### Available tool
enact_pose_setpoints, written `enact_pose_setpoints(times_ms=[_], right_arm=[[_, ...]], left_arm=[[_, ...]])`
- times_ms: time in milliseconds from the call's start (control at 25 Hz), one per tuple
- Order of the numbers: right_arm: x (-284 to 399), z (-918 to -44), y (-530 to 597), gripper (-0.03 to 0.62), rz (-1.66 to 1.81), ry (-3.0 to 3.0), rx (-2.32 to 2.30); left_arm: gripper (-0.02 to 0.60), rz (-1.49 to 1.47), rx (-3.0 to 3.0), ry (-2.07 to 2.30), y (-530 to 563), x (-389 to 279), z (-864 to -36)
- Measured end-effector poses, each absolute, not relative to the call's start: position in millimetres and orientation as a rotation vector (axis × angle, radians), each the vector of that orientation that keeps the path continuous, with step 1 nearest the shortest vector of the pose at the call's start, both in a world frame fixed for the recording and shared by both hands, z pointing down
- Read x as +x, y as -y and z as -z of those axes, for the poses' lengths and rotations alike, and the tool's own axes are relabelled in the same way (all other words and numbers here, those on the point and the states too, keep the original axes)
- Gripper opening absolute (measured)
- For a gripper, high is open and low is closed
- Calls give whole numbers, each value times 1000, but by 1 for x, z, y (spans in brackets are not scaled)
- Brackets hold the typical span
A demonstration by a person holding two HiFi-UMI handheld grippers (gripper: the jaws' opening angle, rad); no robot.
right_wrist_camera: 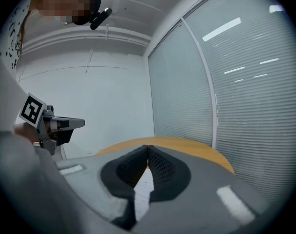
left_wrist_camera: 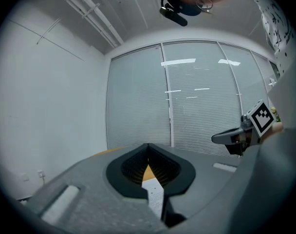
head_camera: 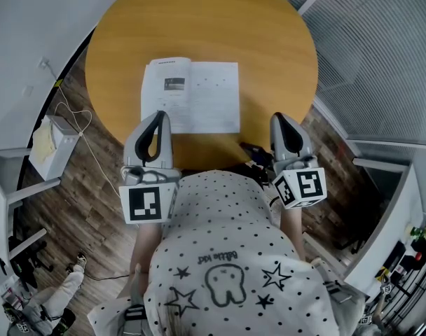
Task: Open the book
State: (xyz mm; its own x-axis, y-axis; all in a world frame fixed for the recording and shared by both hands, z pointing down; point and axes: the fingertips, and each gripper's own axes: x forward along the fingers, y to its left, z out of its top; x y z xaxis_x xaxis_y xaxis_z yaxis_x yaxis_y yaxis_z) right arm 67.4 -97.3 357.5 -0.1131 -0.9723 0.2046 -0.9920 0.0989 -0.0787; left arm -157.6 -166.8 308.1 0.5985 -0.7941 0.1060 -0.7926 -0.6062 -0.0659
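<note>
The book [head_camera: 192, 95] lies open and flat on the round wooden table [head_camera: 269, 40], its white pages facing up, with a small picture on the left page. My left gripper [head_camera: 157, 117] is shut and empty, its tip over the book's near left corner. My right gripper [head_camera: 279, 120] is also shut and empty, held to the right of the book over the table's near edge. In the left gripper view the jaws [left_wrist_camera: 148, 147] meet at the tips, with a strip of white page [left_wrist_camera: 155, 194] showing below. The right gripper view shows the same: closed tips [right_wrist_camera: 148, 149] above a strip of page [right_wrist_camera: 144, 189].
A white box [head_camera: 50, 144] with a cable stands on the wooden floor left of the table. A grey desk edge [head_camera: 381, 161] and shelves with small items [head_camera: 409, 257] are at the right. Glass walls with blinds [left_wrist_camera: 201, 96] stand beyond the table.
</note>
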Motion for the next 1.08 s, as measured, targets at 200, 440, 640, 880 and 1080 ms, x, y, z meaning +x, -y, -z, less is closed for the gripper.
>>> enact_pose_setpoints(times_ms=[200,440,640,880,1080], right_arm=[[65,-356,96,5,-272,2270,1996],[64,-356,93,5,-275,2267,1995],[65,-356,92,5,-271,2265,1999],[65,-357,90,5,-271,2263,2001],[66,-356,87,5,-268,2264,2004]], left_arm=[[11,224,-2800,-1391,165,-156,-311],[11,243,-2816,-1381,166,-154,-316],[11,265,-2843,-1333,163,-148,-320],[11,254,-2888,-1306,160,-143,-322],[11,214,-2906,-1297,158,-140,-318]])
